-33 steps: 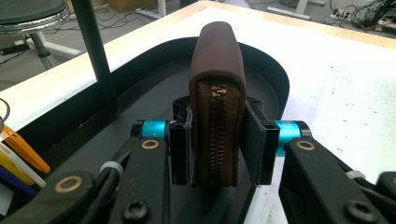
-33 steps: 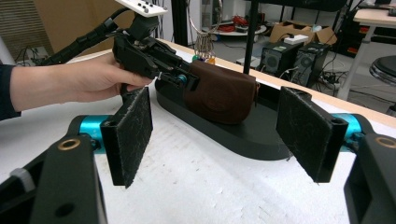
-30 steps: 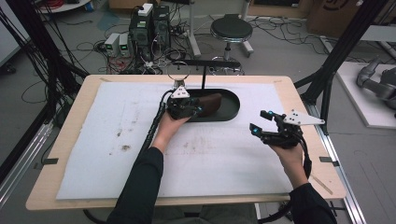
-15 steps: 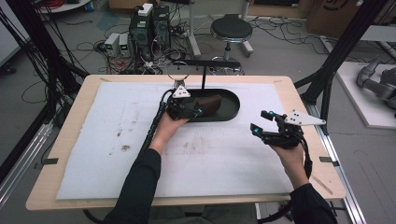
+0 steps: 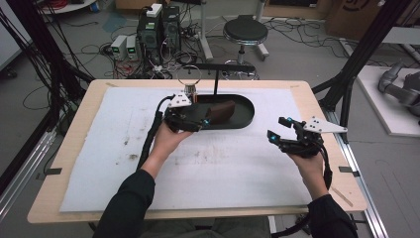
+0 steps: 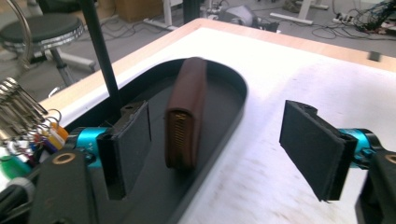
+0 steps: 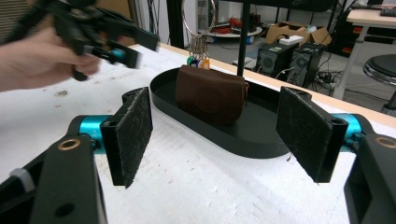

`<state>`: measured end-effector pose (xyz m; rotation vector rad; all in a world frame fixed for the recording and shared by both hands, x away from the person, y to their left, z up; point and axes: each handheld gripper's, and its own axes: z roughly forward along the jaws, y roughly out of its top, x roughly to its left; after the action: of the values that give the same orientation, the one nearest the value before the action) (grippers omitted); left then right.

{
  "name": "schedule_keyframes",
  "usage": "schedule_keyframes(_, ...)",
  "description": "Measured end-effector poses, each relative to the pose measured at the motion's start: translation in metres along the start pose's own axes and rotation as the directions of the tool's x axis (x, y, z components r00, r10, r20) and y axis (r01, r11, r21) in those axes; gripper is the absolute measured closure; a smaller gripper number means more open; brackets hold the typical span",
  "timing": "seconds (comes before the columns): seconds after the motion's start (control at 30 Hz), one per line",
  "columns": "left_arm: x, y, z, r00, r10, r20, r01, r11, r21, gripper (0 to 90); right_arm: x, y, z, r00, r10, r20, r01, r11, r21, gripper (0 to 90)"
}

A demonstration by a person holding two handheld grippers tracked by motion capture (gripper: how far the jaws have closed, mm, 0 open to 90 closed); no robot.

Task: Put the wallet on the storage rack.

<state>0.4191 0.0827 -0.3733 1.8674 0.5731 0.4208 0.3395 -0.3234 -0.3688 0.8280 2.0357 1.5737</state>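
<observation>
Left tool [image 5: 198, 120] open at black tray [image 5: 247, 116], jaws either side of upright brown wallet [image 6: 187, 109]. Right tool [image 5: 281, 130] open above desk [image 5: 74, 198].

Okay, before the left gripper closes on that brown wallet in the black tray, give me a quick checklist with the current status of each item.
1. Left gripper open: ok.
2. Brown wallet between its fingers: ok, though nearer one finger than the other.
3. Wallet standing on edge in the black tray: ok.
4. Bunch of keys outside the closing path: ok, beside the gripper.
5. Right gripper apart from the tray: ok, open over the white mat.
6. Thin black post clear of the finger: cannot tell.
</observation>
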Motion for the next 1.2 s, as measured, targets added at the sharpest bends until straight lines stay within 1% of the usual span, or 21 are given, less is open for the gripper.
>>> schedule_keyframes(0.03,-0.004,0.000,-0.008,1.0000,-0.002,-0.004,0.002,1.0000,-0.007,24.6,0.000,0.000,0.000,1.0000,0.000,0.002,0.000,1.000,0.003,28.0)
schedule_keyframes(0.2,-0.016,-0.003,-0.044,0.9996,0.020,-0.021,-0.020,0.9995,-0.024,24.6,0.000,0.000,0.001,1.0000,0.008,0.002,-0.009,1.000,0.013,28.1)
schedule_keyframes(0.27,-0.019,-0.007,-0.056,0.9993,0.021,-0.031,-0.021,0.9997,-0.012,24.6,-0.001,-0.001,0.001,1.0000,0.006,0.006,-0.006,1.000,0.017,28.0)
schedule_keyframes(0.33,-0.022,-0.014,-0.069,0.9990,0.033,-0.031,-0.033,0.9992,-0.023,24.6,-0.002,-0.001,0.001,0.9999,0.001,0.013,-0.002,1.000,0.026,28.1)
schedule_keyframes(0.37,-0.023,-0.018,-0.075,0.9984,0.040,-0.041,-0.040,0.9990,-0.017,24.6,-0.003,-0.002,0.002,0.9999,-0.002,0.016,0.001,1.000,0.026,28.0)
schedule_keyframes(0.4,-0.023,-0.022,-0.080,0.9982,0.040,-0.044,-0.041,0.9990,-0.015,24.6,-0.003,-0.002,0.002,0.9999,0.005,0.017,-0.005,1.000,0.030,28.0)
schedule_keyframes(0.53,-0.021,-0.039,-0.100,0.9977,0.010,-0.067,-0.011,0.9999,-0.010,24.6,-0.004,-0.002,0.003,0.9997,0.006,0.024,-0.006,0.999,0.032,28.0)
schedule_keyframes(0.6,-0.019,-0.044,-0.107,0.9970,-0.001,-0.077,0.000,1.0000,-0.008,24.5,-0.004,-0.002,0.003,0.9996,0.007,0.026,-0.008,0.999,0.037,28.0)
schedule_keyframes(0.67,-0.016,-0.049,-0.116,0.9961,-0.008,-0.088,0.007,0.9998,-0.017,24.6,-0.005,-0.003,0.004,0.9996,0.014,0.026,-0.015,0.999,0.042,27.6)
schedule_keyframes(0.8,-0.011,-0.056,-0.127,0.9932,-0.030,-0.112,0.026,0.9990,-0.036,24.6,-0.007,-0.004,0.005,0.9992,0.026,0.031,-0.028,0.998,0.059,26.6)
schedule_keyframes(0.9,-0.007,-0.060,-0.131,0.9912,-0.022,-0.130,0.019,0.9994,-0.029,24.6,-0.008,-0.005,0.006,0.9986,0.038,0.036,-0.040,0.997,0.071,26.2)
schedule_keyframes(1.07,-0.003,-0.063,-0.134,0.9894,-0.036,-0.141,0.031,0.9988,-0.037,24.6,-0.009,-0.007,0.008,0.9979,0.041,0.050,-0.045,0.994,0.096,26.2)
schedule_keyframes(1.1,-0.002,-0.063,-0.135,0.9894,-0.032,-0.141,0.027,0.9991,-0.034,24.6,-0.010,-0.007,0.008,0.9978,0.039,0.053,-0.044,0.994,0.099,26.2)
schedule_keyframes(1.17,-0.002,-0.063,-0.135,0.9887,-0.038,-0.145,0.031,0.9985,-0.046,24.6,-0.011,-0.008,0.008,0.9977,0.041,0.054,-0.047,0.994,0.102,26.2)
schedule_keyframes(1.2,-0.001,-0.063,-0.136,0.9890,-0.036,-0.144,0.030,0.9986,-0.044,24.6,-0.011,-0.008,0.008,0.9974,0.045,0.057,-0.051,0.994,0.101,26.2)
